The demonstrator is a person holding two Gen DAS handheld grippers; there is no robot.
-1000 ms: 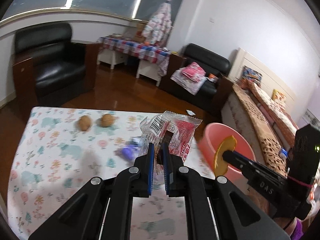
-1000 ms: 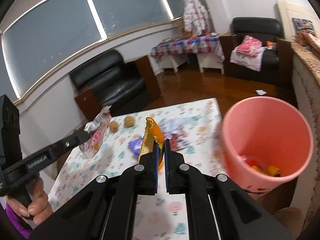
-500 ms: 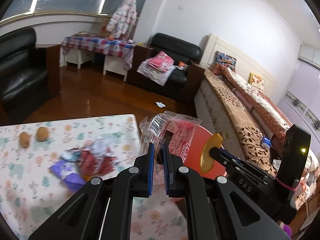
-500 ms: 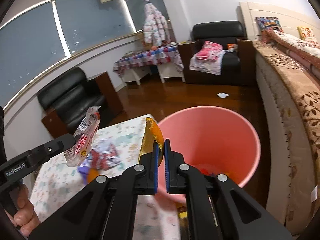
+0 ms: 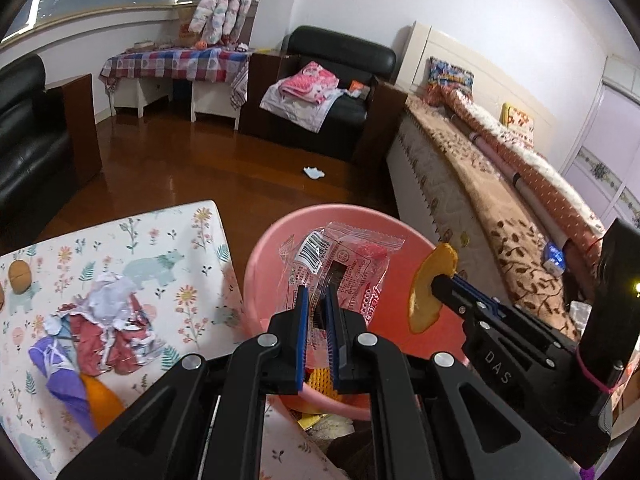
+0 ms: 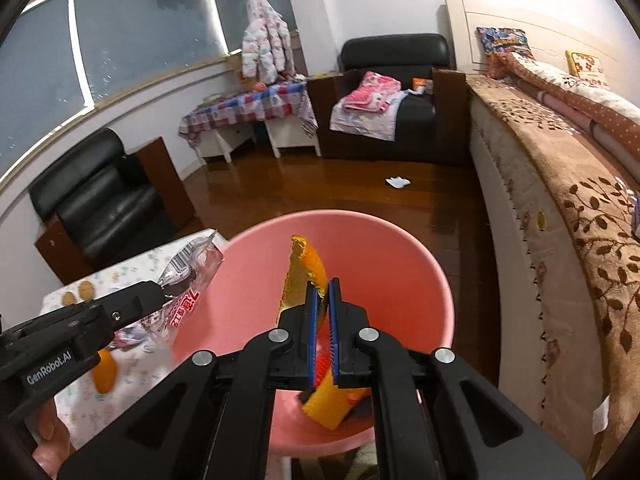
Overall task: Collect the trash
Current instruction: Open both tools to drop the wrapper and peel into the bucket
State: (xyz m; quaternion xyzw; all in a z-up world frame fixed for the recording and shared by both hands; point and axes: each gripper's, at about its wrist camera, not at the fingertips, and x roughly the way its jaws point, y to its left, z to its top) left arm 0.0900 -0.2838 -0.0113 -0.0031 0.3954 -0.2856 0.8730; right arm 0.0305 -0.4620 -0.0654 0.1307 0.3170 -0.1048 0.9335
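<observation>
The left tongs (image 5: pixel 316 312) are clamped on a clear snack wrapper (image 5: pixel 340 268) with red print and a barcode, holding it upright over the mouth of the pink bin (image 5: pixel 256 280). The right tongs (image 6: pixel 323 300) are clamped on a curved piece of orange peel (image 6: pixel 302 272), which also hangs above the bin's opening, just to the wrapper's right in the left wrist view. Down inside the bin lie a yellow-orange scrap (image 6: pixel 326 404) and other bits too hidden to name.

The bin stands just off the corner of the table (image 5: pixel 132 240), which wears a floral cloth with bears. On the table, to the bin's left, sits a heap of crumpled red, white and purple wrappers (image 5: pixel 100 332) with another bit of orange peel (image 5: pixel 102 400) touching its near edge. Farther from the bin along the table are two brown walnuts (image 6: pixel 78 293).

Beyond the bin a white scrap (image 6: pixel 397 181) lies on the wooden floor, well apart from it, and a bed (image 6: pixel 560 184) runs along the bin's right side.
</observation>
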